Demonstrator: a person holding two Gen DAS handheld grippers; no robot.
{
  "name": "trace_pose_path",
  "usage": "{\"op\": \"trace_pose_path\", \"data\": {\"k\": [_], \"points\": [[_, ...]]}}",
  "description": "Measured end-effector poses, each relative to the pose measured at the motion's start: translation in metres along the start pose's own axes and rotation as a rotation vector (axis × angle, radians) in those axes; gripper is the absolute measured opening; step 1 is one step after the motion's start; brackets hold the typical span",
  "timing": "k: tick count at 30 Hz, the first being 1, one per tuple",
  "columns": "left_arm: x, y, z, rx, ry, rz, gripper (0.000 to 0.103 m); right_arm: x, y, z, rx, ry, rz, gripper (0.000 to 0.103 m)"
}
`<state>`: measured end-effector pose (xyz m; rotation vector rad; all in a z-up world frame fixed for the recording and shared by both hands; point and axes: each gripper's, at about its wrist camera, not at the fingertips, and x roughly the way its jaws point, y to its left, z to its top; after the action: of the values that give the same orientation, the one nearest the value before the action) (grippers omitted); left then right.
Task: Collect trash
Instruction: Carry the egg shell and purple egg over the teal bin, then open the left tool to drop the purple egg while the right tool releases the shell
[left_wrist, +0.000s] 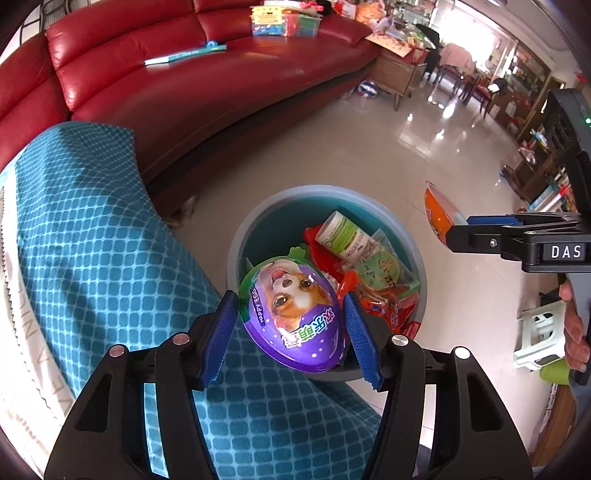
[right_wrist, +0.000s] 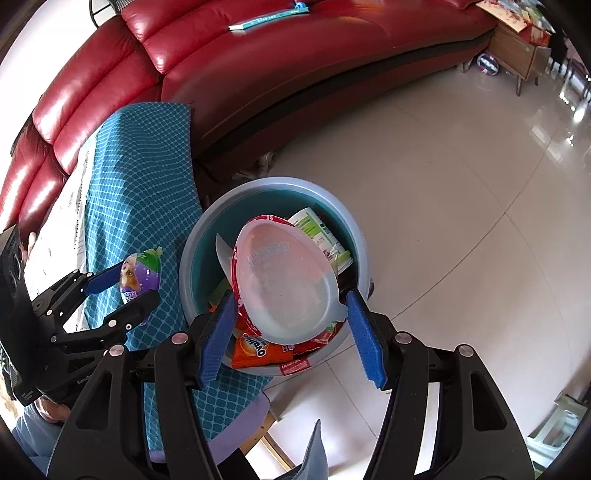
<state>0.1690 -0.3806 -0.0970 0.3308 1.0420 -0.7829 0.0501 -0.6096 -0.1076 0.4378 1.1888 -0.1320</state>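
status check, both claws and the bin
Left claw shut on purple egg. Right claw shut on red-rimmed egg half. Both over bin, nothing blocking.

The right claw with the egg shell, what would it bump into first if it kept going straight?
Probably the trash piled in the bin; the right claw points into it, though depth is unclear.

My left wrist camera looks steeply down along its gripper (left_wrist: 291, 328), close above the grey bin (left_wrist: 236, 236) on the floor. My right wrist camera looks down likewise, closer over the bin. Both views share the bin, the red sofa (left_wrist: 207, 85) and the teal-covered counter (left_wrist: 92, 236), and each catches the other gripper at its edge.
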Motion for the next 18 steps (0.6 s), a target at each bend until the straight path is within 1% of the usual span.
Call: {"op": "trace_pose_path", "data": {"k": [8,10,11,13,15,18], "points": [[0.019,0.0,0.013,0.005,0.002,-0.038,0.061,0.003,-0.002,0.005,0.017,0.008,-0.019,0.058],[0.021,0.0,0.014,0.004,0.003,-0.024,0.063,0.004,-0.002,0.006,0.015,0.01,-0.022,0.058],[0.021,0.0,0.014,0.002,0.004,-0.023,0.068,0.005,-0.001,0.007,0.014,0.012,-0.024,0.058],[0.02,0.001,0.013,-0.006,-0.002,-0.009,0.081,0.005,0.0,0.008,0.009,0.014,-0.024,0.058],[0.017,0.004,0.011,-0.015,-0.011,0.005,0.088,0.006,0.002,0.009,0.006,0.015,-0.023,0.058],[0.012,0.007,0.005,-0.021,-0.015,0.016,0.091,0.009,0.007,0.011,-0.005,0.018,-0.016,0.058]]}}
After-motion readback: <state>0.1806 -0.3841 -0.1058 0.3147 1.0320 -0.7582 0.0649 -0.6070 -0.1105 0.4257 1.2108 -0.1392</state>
